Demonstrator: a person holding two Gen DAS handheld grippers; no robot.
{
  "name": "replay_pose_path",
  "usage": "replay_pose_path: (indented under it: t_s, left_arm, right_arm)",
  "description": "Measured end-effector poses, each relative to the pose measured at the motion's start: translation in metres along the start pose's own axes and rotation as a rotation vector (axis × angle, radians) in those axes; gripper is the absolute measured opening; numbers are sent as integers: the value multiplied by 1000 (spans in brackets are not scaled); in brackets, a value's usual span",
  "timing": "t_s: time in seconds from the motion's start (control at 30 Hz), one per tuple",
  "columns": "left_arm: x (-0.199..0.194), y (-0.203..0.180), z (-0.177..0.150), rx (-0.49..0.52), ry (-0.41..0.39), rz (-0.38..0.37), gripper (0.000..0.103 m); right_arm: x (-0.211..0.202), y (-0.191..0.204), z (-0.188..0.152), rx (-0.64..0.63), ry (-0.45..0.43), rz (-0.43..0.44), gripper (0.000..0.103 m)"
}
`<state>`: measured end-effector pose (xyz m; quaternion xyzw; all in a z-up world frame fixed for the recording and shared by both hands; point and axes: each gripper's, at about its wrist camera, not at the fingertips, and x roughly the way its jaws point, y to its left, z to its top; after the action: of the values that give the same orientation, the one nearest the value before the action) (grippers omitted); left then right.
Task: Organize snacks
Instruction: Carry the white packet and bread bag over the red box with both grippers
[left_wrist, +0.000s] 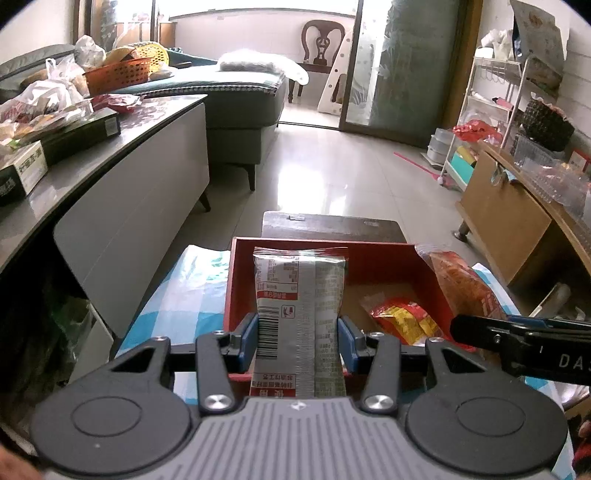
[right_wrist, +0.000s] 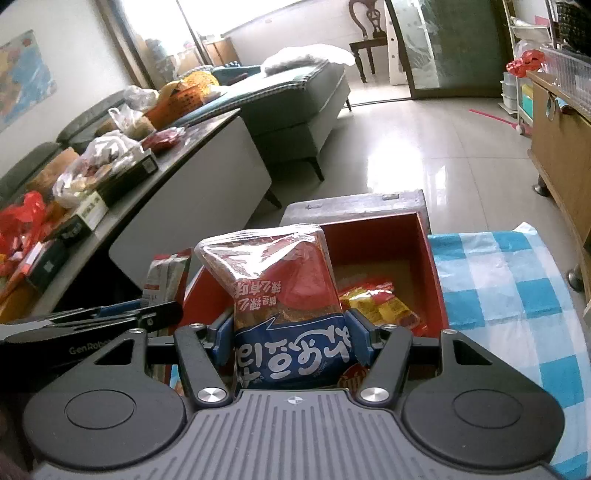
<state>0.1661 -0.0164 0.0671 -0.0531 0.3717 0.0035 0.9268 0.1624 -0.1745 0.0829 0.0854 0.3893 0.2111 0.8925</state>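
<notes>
My left gripper is shut on a silver snack packet with a barcode, held upright over the near wall of a red open box. My right gripper is shut on a red and blue snack bag, held over the same red box. A red and yellow snack packet lies on the box floor; it also shows in the right wrist view. The right gripper and its bag show at right in the left wrist view. The left gripper's silver packet shows at left in the right wrist view.
The box sits on a blue and white checked cloth. A grey sideboard at left carries boxes, bags and an orange basket. A wooden cabinet stands at right. A sofa and tiled floor lie beyond.
</notes>
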Motion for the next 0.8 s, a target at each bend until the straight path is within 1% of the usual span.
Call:
replay_pose_path:
  t_s: [0.47, 0.8]
  left_arm:
    - [27, -13, 15, 33, -3, 26, 39]
    - [48, -21, 24, 53, 9, 46, 39]
  right_arm:
    - [20, -18, 13, 20, 6, -23, 69]
    - [35, -30, 20, 41, 14, -42, 69]
